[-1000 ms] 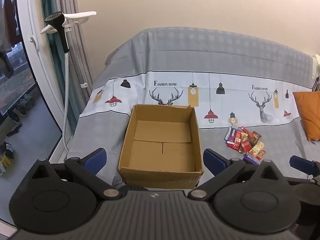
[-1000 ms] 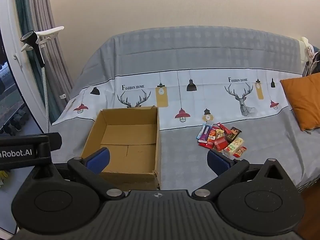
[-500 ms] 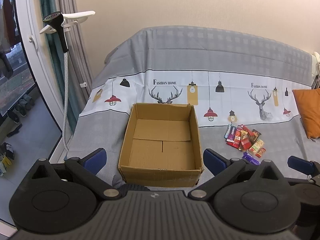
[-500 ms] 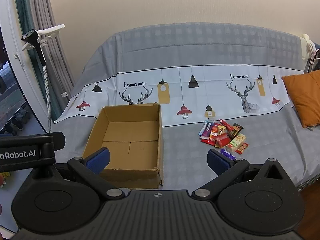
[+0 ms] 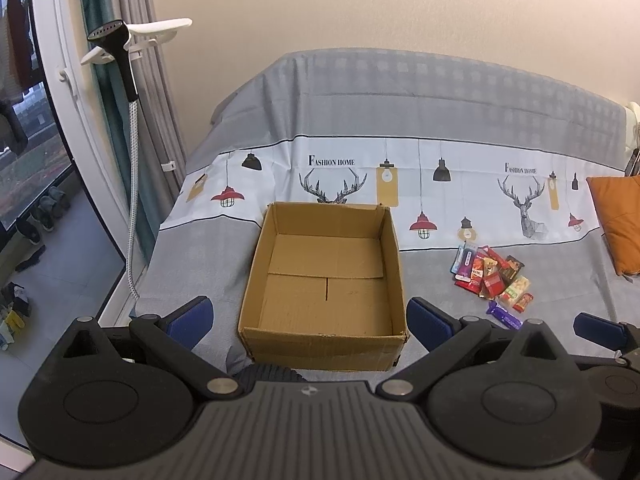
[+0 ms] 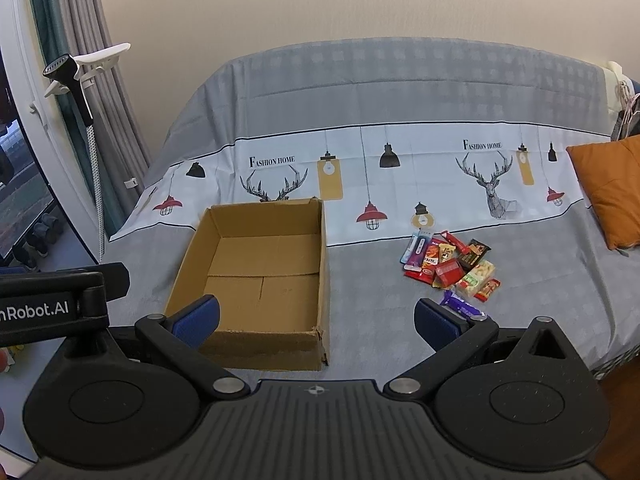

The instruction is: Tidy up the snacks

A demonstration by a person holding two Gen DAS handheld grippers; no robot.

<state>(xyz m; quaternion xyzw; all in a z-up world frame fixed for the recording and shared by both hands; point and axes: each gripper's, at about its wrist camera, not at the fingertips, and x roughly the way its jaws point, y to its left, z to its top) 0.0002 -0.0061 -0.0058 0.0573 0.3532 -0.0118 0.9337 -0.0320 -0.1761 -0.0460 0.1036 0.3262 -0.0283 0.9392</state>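
Note:
An open, empty cardboard box (image 5: 326,280) sits on the covered sofa; it also shows in the right wrist view (image 6: 256,276). A pile of several small snack packets (image 5: 490,276) lies to its right, also in the right wrist view (image 6: 450,268), with a purple bar (image 6: 462,306) nearest me. My left gripper (image 5: 308,320) is open and empty, held in front of the box. My right gripper (image 6: 318,318) is open and empty, between the box and the snacks. One blue finger of the right gripper (image 5: 596,326) shows at the left view's right edge.
The sofa wears a grey and white deer-print cover (image 6: 400,160). An orange cushion (image 6: 608,192) lies at the right end. A garment steamer head and hose (image 5: 124,80) hang by the curtain at left. The left gripper's body (image 6: 52,304) shows at the right view's left edge.
Both grippers have moved slightly forward and closer to the sofa; the box and snacks look a little nearer. Both stay open and empty.

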